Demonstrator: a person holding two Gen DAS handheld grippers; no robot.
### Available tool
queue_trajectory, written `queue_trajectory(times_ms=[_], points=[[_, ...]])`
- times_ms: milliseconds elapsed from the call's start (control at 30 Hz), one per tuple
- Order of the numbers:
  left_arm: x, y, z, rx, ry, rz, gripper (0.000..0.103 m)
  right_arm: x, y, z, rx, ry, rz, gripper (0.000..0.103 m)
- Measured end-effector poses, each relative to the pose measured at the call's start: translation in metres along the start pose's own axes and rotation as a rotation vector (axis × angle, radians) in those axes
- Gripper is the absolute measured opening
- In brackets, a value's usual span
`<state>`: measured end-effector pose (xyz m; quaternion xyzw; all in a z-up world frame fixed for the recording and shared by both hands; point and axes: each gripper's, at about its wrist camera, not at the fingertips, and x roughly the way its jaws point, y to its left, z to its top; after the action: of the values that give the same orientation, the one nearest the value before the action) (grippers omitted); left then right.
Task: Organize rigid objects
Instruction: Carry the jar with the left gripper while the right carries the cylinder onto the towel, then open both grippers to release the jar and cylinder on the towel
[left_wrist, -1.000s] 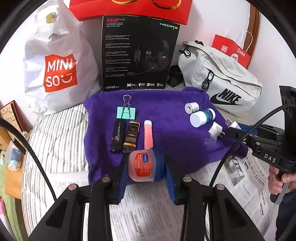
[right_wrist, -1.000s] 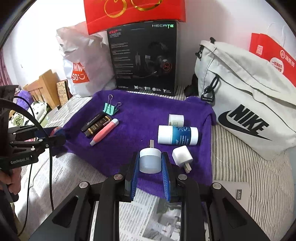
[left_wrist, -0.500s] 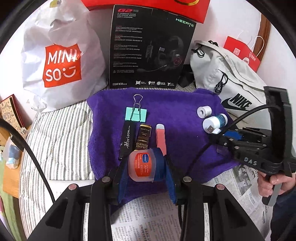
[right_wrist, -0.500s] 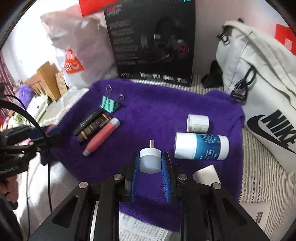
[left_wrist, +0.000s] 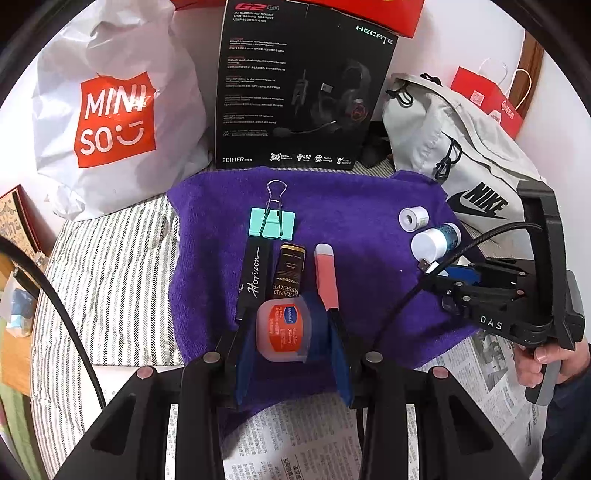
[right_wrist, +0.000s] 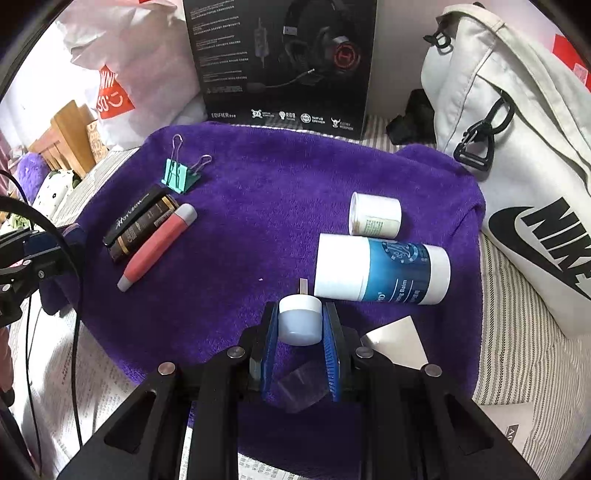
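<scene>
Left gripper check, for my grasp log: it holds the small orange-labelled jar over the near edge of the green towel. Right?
Not quite: the towel is purple, not green, as the left wrist view shows. The left gripper does hold the small orange-labelled jar over its near edge.

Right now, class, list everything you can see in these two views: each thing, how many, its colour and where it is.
towel: 1, purple, spread on the striped bedding
binder clip: 1, teal, far left of towel
slim tubes: 3, black, brown-gold and pink, side by side below the clip
balm stick: 1, white and blue, lying on towel's right side
small cylinder: 1, white, just beyond the balm stick
headset box: 1, black, upright behind towel
plastic bag: 1, white with red logo, left of box
sling bag: 1, off-white, right
newspaper: near edge
left gripper: holding an orange-labelled jar
right gripper: shut on a small white-capped jar
</scene>
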<state>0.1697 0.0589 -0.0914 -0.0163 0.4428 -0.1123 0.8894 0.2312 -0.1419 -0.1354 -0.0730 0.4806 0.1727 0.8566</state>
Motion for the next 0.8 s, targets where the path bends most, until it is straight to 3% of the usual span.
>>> queue_trajectory(times_ms=[367,433,500,800], points=[[0.000,0.001,-0.001,0.005,0.013,0.009,0.035,0.001,0.000,-0.004,-0.009,-0.020,0.005,0.026],[0.001,0.002,-0.002,0.005,0.017,0.018,0.035,0.001,-0.001,-0.003,-0.002,-0.014,0.034,0.044],[0.001,0.004,-0.004,0.003,0.018,0.015,0.035,-0.001,0.000,-0.003,0.008,-0.007,0.058,0.052],[0.014,0.008,-0.003,-0.003,0.062,0.011,0.035,-0.028,0.002,-0.002,-0.004,-0.060,0.016,0.052]])
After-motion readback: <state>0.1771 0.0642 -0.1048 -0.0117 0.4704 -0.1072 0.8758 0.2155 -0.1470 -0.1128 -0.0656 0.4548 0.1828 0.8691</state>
